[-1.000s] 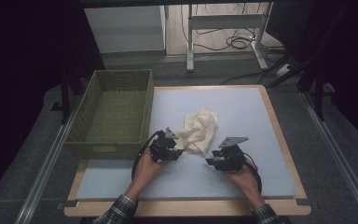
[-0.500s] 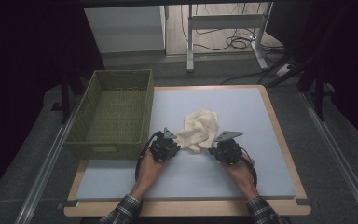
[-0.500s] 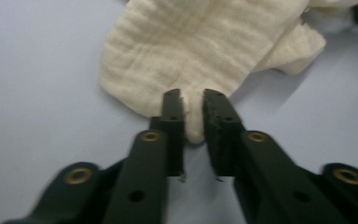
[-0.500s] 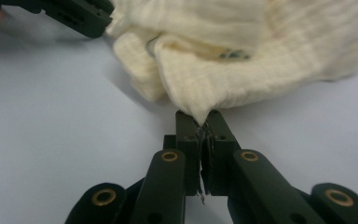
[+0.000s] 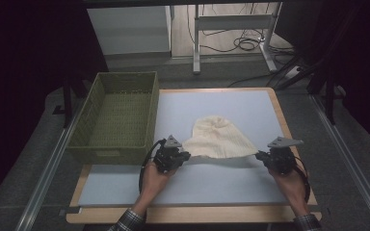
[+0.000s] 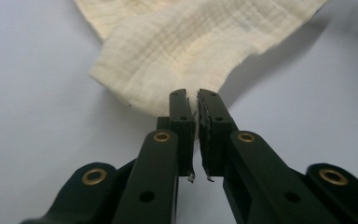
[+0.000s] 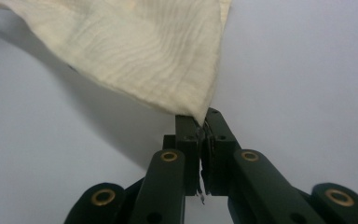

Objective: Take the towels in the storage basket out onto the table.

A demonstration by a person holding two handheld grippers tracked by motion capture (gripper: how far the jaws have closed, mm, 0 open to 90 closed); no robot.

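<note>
Blue table [image 5: 221, 183], near edge: cream cloth [image 5: 219, 139] stretched between your left gripper [image 5: 182, 156] and right gripper [image 5: 265, 156], each clamped on a corner. Risk: overpulling slips either thin pinch.

No writing, label, brand, number or sign can be read anywhere in these views.
</note>
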